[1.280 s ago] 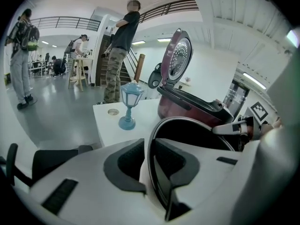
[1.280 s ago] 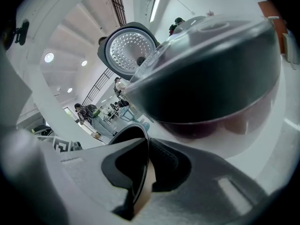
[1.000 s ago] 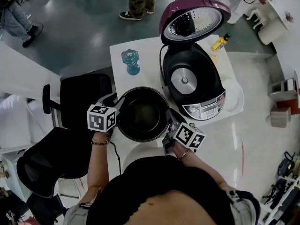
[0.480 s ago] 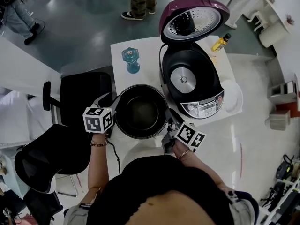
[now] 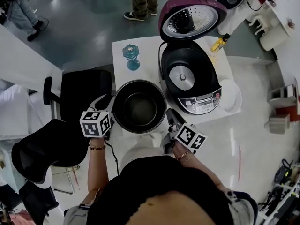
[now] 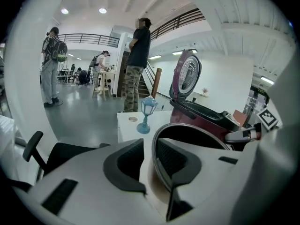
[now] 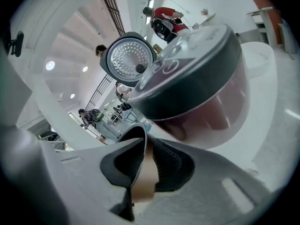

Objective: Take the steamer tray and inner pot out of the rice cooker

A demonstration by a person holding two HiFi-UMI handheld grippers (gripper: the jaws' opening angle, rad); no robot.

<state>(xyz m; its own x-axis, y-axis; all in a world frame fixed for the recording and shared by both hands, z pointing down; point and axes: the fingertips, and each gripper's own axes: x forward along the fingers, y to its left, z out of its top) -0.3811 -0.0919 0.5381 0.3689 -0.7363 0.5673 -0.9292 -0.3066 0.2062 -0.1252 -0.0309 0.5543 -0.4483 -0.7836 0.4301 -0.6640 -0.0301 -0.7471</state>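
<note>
Inner pot [image 5: 139, 108] just left of the rice cooker [image 5: 190, 76], by the near edge of the tabletop [image 5: 140, 60]. Left rim between the left gripper [image 5: 109, 106] fingers, just closing in, a little apart. Right rim pinched by the right gripper [image 5: 167, 115] fingers, just loosened a bit.

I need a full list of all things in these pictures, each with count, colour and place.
table: one, white, centre.
rice cooker: one, maroon, lid open, table's right.
inner pot: one, black, left of cooker.
lantern ornament: one, blue, table's far left.
bottle: one, yellow, table's far right.
round dish: one, white, right of cooker.
office chairs: two, black, left of table.
bystanders: several, floor beyond.
left gripper: one, white, pot rim between jaws, just closing, gap at one pad.
right gripper: one, white, pads on pot rim, jaws just eased open slightly.
</note>
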